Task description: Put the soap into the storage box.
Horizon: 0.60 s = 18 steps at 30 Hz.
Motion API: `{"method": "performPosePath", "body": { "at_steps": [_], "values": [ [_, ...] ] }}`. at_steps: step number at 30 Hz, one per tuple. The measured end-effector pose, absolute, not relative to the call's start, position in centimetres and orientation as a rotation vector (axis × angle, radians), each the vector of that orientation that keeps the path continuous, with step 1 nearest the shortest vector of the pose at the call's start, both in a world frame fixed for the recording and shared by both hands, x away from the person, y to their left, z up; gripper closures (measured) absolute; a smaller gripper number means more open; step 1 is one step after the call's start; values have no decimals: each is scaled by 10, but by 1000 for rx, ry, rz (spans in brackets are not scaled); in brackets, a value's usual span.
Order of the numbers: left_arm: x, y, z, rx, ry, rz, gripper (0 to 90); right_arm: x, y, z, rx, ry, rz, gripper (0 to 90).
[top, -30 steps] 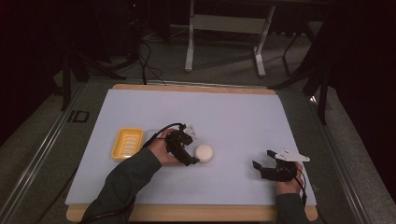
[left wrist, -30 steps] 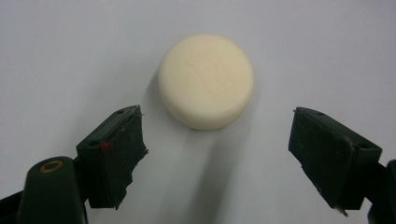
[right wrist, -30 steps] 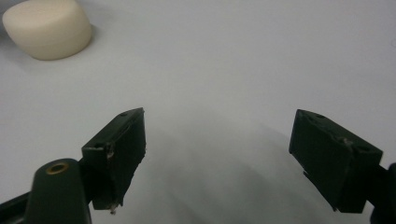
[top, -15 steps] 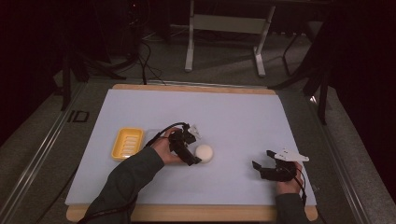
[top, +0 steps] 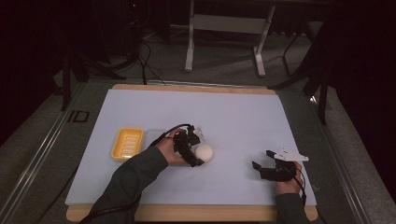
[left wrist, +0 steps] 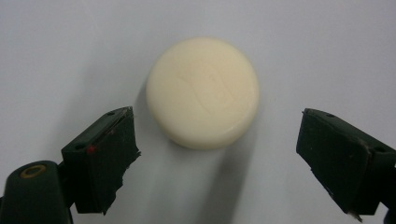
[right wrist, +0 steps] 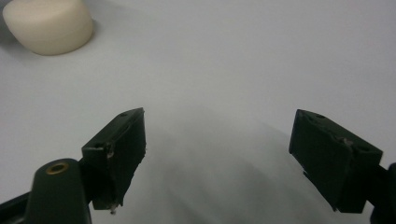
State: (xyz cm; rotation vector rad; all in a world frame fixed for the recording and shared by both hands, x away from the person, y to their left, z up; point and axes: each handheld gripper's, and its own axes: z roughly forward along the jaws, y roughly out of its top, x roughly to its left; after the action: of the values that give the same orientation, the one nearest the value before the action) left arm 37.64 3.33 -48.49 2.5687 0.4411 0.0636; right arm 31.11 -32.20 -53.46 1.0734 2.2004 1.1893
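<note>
Left tool [left wrist: 217,158] closer; round cream soap [left wrist: 202,92]

A dim lab or test room is showing here: a white-sheeted bench [top: 233,112] is standing among cables [top: 144,60] and metal stand legs [top: 224,42].

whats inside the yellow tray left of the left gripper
Nothing shows inside the yellow tray: only its ribbed floor, seen in the high view. The round cream soap bar lies apart on the mat, between the open jaws of the left gripper. What's under the tray is covered.
</note>
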Motion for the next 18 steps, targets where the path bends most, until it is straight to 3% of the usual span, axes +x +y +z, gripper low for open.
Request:
{"method": "performPosePath", "body": {
  "at_steps": [8, 18],
  "values": [
    [381, 30, -487, 2593, 437, 66, 144, 311, -322, -535, 1069, 2202, 1191, 183],
    [389, 24, -489, 2611, 455, 75, 88, 311, -321, -535, 1066, 2207, 1182, 184]
  ]
}}
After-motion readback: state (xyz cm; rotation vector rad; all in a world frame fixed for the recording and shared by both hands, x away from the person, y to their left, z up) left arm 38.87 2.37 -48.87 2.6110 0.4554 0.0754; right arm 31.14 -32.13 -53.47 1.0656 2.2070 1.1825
